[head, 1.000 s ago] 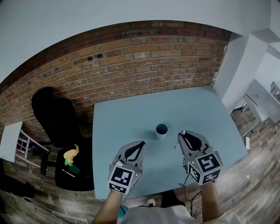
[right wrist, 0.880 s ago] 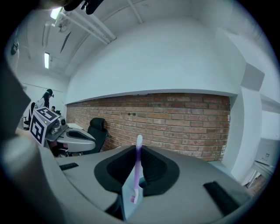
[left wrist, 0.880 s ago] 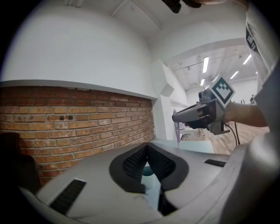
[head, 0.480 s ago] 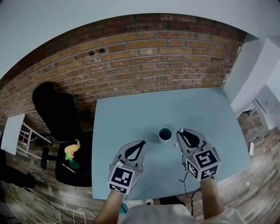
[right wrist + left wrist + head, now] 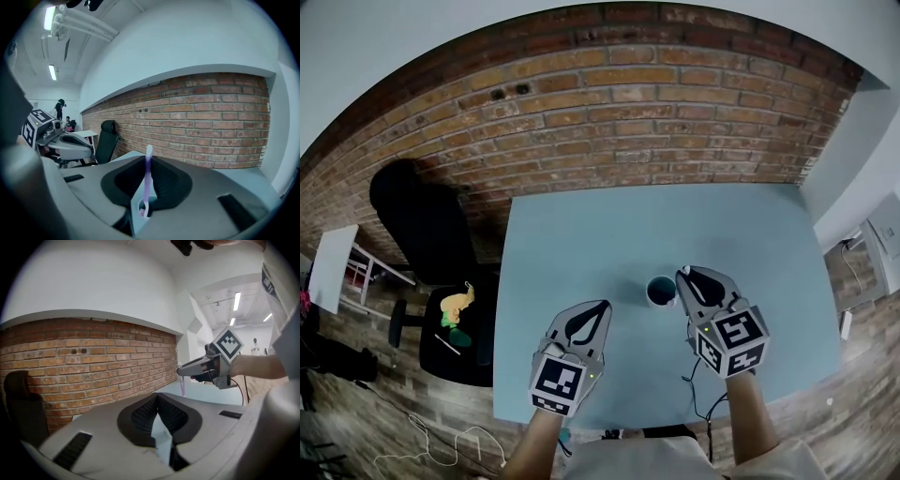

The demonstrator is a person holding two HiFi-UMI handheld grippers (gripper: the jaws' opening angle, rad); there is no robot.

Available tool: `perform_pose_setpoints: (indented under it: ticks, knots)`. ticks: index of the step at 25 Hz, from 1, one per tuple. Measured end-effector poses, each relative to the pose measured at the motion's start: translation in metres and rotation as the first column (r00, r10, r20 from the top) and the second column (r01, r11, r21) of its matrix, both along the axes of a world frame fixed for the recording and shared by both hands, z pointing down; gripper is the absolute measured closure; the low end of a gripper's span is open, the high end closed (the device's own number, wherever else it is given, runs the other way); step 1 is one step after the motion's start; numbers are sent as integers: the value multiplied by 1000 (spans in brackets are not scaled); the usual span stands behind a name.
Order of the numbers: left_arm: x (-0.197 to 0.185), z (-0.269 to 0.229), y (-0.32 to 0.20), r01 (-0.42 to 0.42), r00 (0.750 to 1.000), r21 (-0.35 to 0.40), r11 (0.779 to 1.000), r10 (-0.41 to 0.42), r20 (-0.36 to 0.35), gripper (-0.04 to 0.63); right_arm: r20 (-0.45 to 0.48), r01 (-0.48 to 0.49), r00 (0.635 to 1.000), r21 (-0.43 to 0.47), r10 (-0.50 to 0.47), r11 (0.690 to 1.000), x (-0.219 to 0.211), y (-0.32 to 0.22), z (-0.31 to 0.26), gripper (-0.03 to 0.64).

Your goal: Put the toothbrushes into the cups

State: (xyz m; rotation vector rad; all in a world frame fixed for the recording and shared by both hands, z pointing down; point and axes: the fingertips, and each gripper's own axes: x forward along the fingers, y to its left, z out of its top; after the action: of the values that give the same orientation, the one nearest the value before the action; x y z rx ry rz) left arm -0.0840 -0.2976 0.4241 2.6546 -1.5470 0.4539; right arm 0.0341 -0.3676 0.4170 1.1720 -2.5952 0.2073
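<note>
- Nearest, left tongs (image 5: 602,307): tips together, nothing between, idle near cup, about 9 o'clock of it.
- Right tongs (image 5: 684,275): clamped on purple toothbrush (image 5: 147,176). Brush stands crosswise to tongs, white end up, other end hanging below.
- Cup (image 5: 660,292): upright on tabletop (image 5: 581,234), just beside right tongs, at 8 o'clock of their tips.
- Step in hand, as I judge: lowering brush into cup.
- To do well: first bring hanging end over centre of mouth. Keep brush vertical, go down slowly, release only when end is inside.
- Risk: hit on rim may tip cup.
</note>
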Motion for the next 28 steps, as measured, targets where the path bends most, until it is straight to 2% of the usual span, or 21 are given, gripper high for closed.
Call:
perform_pose_setpoints:
  ticks: [12,28]
  knots:
    - [-7,32,-22,60,998,-69,996,-60,2,581,-33,10,999,-108,-14,994,-4,-43,61,560]
    - [-15,72,-28,83,997,-152,985,-82,12,581,-8,15,1000,-263,-18,965,-10,-52,130,560]
